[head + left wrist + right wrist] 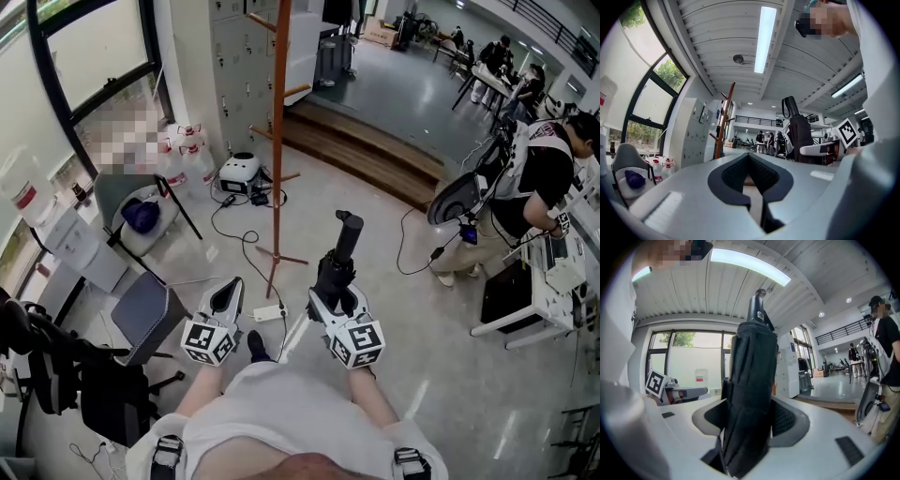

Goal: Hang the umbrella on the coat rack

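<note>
- The right gripper is clamped on a folded black umbrella. Its two jaws press on the wrapped canopy from either side, as the right gripper view shows plainly.
- The umbrella stands upright in that grip, with its rounded handle end uppermost and its lower part running down between the jaws.
- The left gripper is closed, its jaw tips meeting with nothing between them (its own view shows only floor and room through the hollow behind the tips).
- Both grippers are held level in front of the person, side by side and apart, each with its marker cube nearest the body.
- The wooden coat rack stands on the grey floor ahead, a little left of the umbrella and clear of it. Its short pegs stick out at several heights and its crossed feet rest on the floor.
- A white power strip lies on the floor between the two grippers and the foot of the rack, with black cables trailing to a small white device.
- To the left, a grey chair holds a dark blue item, and clear water bottles stand beside it.
- At the right, another person bends over a white desk.
</note>
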`<action>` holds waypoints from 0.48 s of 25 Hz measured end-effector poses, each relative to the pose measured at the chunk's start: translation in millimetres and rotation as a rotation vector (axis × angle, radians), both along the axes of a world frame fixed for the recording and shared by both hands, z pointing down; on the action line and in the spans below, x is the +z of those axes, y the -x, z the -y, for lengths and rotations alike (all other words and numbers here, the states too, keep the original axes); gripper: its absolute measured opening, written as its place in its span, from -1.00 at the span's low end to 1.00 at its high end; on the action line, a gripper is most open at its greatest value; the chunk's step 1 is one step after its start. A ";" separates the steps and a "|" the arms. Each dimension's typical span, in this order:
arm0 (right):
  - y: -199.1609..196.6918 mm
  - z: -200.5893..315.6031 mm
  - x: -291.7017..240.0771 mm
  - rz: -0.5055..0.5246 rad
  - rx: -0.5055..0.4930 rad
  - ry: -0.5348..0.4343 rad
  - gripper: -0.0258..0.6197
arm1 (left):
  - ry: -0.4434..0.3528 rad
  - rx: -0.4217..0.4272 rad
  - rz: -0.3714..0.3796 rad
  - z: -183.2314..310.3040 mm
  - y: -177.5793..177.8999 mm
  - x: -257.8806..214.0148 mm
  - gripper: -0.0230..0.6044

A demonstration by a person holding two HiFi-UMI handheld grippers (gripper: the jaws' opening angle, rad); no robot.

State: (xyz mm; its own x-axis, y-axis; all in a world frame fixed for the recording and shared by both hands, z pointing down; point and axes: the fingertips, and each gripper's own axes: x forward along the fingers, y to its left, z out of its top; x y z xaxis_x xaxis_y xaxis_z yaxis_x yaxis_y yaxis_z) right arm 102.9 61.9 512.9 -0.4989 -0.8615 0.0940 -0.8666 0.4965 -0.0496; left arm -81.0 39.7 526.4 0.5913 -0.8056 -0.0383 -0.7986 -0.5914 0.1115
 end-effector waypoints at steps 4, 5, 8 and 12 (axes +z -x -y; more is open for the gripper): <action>15.0 63.6 -1.8 0.001 0.025 -0.002 -0.15 | 0.005 0.058 -0.009 66.5 10.2 2.6 -0.90; 19.2 79.5 -2.9 0.005 0.034 -0.003 -0.15 | 0.003 0.074 -0.006 83.0 13.4 1.9 -0.90; 33.8 125.3 -5.0 0.013 0.059 -0.007 -0.15 | -0.009 0.112 0.015 133.0 27.1 -2.3 -0.89; 50.4 177.2 -6.4 0.016 0.083 -0.013 -0.15 | -0.014 0.139 0.021 191.0 46.5 -5.8 -0.90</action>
